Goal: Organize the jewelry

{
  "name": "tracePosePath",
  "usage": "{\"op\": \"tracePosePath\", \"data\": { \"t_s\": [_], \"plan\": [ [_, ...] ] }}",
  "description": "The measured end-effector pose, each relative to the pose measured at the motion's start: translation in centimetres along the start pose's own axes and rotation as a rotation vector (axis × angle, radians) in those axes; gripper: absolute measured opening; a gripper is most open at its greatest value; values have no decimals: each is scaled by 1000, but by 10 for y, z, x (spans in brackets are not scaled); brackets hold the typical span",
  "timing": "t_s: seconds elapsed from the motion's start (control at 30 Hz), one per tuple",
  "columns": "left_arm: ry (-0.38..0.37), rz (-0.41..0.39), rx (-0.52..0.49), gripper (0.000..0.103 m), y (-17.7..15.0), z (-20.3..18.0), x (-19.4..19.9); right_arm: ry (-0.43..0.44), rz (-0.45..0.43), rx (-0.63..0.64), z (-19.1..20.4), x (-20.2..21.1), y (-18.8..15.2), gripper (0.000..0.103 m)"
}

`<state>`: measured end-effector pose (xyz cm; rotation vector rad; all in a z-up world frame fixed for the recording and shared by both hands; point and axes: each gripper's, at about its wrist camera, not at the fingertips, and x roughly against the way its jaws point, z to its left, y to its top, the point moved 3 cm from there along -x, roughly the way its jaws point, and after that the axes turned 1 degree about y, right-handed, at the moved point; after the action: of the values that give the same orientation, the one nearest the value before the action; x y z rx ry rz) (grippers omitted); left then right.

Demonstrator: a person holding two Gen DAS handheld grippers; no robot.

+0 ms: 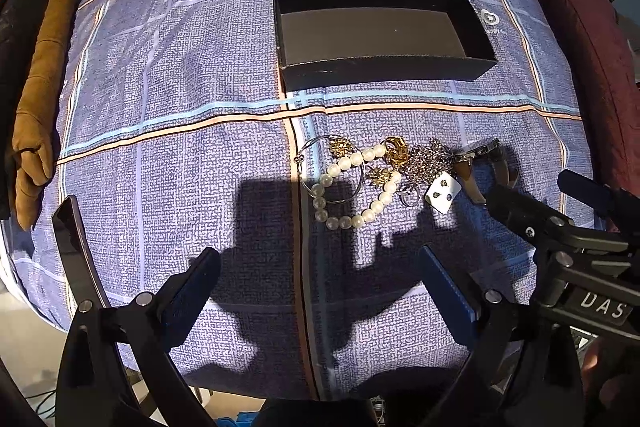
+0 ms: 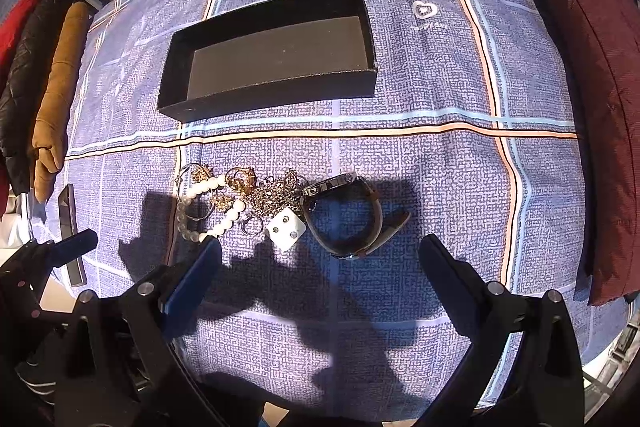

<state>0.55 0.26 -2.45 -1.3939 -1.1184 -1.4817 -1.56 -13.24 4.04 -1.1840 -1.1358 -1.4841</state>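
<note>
An open, empty black box (image 1: 380, 71) (image 2: 264, 95) sits on the blue plaid cloth at the far side. In front of it lies a pile of jewelry: a pearl bracelet (image 1: 352, 183) (image 2: 208, 211), gold pieces (image 1: 396, 149) (image 2: 240, 179), a silver chain (image 1: 424, 163) (image 2: 276, 197), a white earring card (image 1: 440, 193) (image 2: 286, 227) and a wristwatch (image 2: 348, 215) (image 1: 476, 163). My left gripper (image 1: 320, 267) is open and empty, short of the pearls. My right gripper (image 2: 320, 255) is open and empty, just short of the watch; it also shows in the left wrist view (image 1: 560, 195).
A dark phone (image 1: 74, 247) (image 2: 72, 235) lies at the cloth's left edge. A brown cushion (image 1: 40, 87) and dark jackets lie to the left, a maroon cushion (image 2: 580, 87) to the right. A metal railing stands behind.
</note>
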Motion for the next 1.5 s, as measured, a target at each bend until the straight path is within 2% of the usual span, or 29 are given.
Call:
{"op": "tracePosePath", "data": {
  "t_s": [0.27, 0.53, 0.83, 0.9, 1.0, 1.1, 1.23, 1.47, 1.5],
  "plan": [
    [47, -12, -31, 96, 1, -3, 2, -1, 2, 5, 1, 0, 0, 97],
    [36, -25, -41, 96, 0, -7, 5, -2, 5, 13, 1, 0, 0, 97],
    [14, -7, -4, 96, 0, -4, 2, 4, 3, 13, -3, 0, -1, 97],
    [28, -15, -6, 96, 1, -5, 2, 8, 0, 11, -5, 0, -1, 97],
    [42, -14, -33, 96, 1, -9, -1, 6, -6, 12, -8, 1, -1, 97],
    [73, -3, -110, 96, -1, -17, -7, 9, -16, 10, -14, 1, -1, 97],
    [48, 44, -88, 96, -6, -15, -14, 9, -12, -1, -21, -2, 0, 97],
    [43, 56, -11, 96, -8, 2, -28, -2, -23, -4, -39, -4, -2, 97],
    [16, 65, 2, 95, -8, 6, -31, -2, -25, -6, -43, -3, -2, 97]
  ]
}}
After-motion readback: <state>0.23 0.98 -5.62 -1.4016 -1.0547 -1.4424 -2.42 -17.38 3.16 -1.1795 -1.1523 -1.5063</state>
